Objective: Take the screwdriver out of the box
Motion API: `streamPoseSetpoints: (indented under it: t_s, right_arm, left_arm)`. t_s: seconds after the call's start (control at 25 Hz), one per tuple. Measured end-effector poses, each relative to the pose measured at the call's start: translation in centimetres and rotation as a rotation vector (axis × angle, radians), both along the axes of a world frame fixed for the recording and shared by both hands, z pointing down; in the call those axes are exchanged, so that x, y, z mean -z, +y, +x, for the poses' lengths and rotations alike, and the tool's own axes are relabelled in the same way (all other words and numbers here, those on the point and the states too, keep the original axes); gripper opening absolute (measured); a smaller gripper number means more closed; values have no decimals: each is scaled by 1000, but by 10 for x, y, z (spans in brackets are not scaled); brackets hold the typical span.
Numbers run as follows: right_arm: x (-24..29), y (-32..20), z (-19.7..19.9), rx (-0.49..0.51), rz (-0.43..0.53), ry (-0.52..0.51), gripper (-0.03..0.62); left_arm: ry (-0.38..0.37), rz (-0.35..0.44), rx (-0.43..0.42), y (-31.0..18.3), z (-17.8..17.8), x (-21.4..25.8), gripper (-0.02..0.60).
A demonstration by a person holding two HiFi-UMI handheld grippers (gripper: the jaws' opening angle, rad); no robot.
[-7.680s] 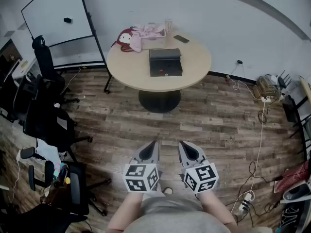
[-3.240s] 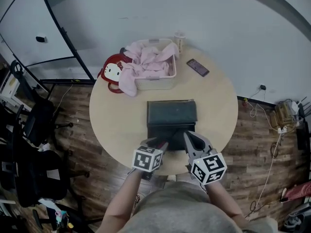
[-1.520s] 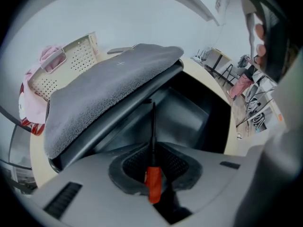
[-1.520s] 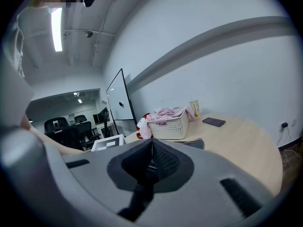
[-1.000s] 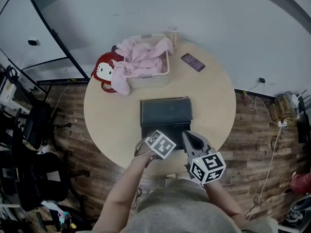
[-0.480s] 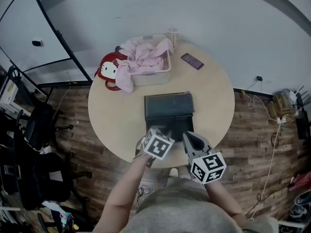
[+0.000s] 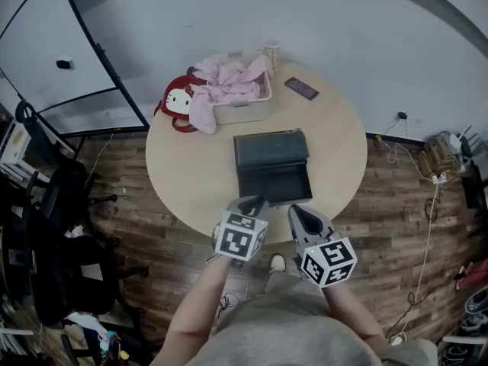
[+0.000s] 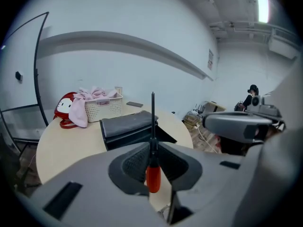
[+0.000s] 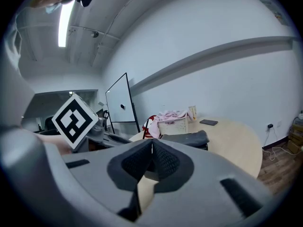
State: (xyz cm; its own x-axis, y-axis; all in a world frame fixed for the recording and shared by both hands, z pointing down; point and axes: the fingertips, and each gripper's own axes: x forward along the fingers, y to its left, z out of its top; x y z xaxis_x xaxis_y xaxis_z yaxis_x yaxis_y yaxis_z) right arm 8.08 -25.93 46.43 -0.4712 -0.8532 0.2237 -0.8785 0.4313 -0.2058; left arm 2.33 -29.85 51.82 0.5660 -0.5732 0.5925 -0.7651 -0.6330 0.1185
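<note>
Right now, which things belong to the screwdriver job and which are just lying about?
Job: screwdriver, clamped in the left claw; box, on the table.
Lying about: basket, pink cloth, red bag, phone, cup.

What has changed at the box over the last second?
The left gripper has pulled back from the box and lifted, shut on the screwdriver. The right gripper, shut and empty, still hovers alongside; the box stays open on the table.

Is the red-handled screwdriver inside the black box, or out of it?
Out: the left gripper clamps the red-handled screwdriver, held clear of the open black box.
</note>
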Motion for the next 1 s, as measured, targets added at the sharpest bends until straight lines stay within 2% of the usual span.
streamPoseSetpoints:
  t_s: [0.56,1.0]
  right_arm:
    - [8,100,-44,11,11,-2,0]
    - [10,156,-70,32,29,14,0]
  left_arm:
    - [159,51,163,105,-74,23,49]
    - [275,93,254,179,-114,34,49]
